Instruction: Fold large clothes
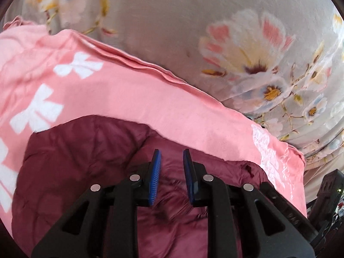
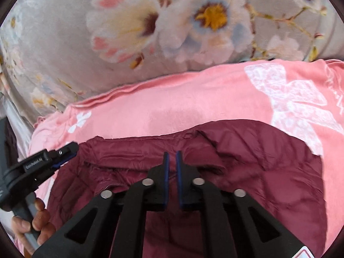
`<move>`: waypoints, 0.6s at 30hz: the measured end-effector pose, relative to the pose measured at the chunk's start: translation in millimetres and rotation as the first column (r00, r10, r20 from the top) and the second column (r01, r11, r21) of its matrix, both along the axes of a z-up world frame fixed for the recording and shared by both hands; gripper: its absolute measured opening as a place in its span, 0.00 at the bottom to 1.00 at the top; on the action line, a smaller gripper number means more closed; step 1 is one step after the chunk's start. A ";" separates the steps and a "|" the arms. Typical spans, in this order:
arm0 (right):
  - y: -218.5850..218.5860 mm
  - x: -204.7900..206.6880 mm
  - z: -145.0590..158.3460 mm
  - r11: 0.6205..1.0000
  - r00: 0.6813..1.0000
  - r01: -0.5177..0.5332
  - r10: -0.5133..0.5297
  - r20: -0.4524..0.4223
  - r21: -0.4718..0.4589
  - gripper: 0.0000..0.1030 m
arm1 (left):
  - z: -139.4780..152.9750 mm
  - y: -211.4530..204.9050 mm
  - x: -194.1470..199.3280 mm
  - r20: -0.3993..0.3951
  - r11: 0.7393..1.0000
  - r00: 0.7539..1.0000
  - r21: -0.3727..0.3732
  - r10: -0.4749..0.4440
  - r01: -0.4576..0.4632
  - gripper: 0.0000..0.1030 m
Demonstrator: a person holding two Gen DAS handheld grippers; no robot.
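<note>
From the left wrist view, the left gripper (image 1: 171, 157) hangs over a maroon quilted garment (image 1: 86, 161), its blue-padded fingers (image 1: 155, 172) spread apart with nothing between them. The garment lies puffy and creased on a pink blanket (image 1: 129, 99) printed with white bows; the blanket in turn rests on a grey floral bedcover (image 1: 172, 21) that fills the far side of the frame.

From the right wrist view, the right gripper (image 2: 172, 157) sits above the same maroon quilted garment (image 2: 268, 172) — its fingers (image 2: 166, 172) drawn nearly together, a thin gap left, and no cloth visibly caught between them. The left gripper (image 2: 66, 150) shows at the left edge, held by a hand (image 2: 36, 221), its tip near the garment's left border. The pink blanket (image 2: 172, 103) surrounds the garment, with the floral bedcover (image 2: 53, 32) beyond.
</note>
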State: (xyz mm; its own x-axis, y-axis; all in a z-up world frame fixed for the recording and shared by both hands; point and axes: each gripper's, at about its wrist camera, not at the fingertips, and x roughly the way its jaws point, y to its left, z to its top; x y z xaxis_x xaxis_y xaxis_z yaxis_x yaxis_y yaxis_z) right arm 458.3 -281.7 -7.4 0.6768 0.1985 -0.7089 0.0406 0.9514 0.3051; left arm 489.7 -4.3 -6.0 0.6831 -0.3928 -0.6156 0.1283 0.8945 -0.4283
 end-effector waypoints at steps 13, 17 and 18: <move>20.7 27.8 -52.8 0.979 0.994 0.005 -0.027 -0.102 -0.205 0.00 | -64.6 -29.1 33.3 -0.095 0.989 0.995 0.151 0.008 0.006 0.10; 25.9 30.1 -55.8 0.969 0.995 0.001 -0.026 -0.101 -0.247 0.00 | -69.2 -37.9 35.0 -0.069 0.978 0.998 0.207 0.010 0.005 0.10; 26.4 30.5 -56.2 0.968 0.995 0.002 -0.027 -0.100 -0.250 0.00 | -69.7 -39.1 35.7 -0.066 0.976 0.998 0.216 0.010 0.004 0.10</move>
State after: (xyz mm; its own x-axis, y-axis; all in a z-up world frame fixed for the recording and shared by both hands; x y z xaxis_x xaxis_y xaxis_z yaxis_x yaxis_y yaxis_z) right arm 488.8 -255.3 -63.6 0.6001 -0.0029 -0.7999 0.0735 0.9960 0.0516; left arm 525.4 -43.4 -75.7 0.6387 -0.2432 -0.7300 0.1030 0.9672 -0.2320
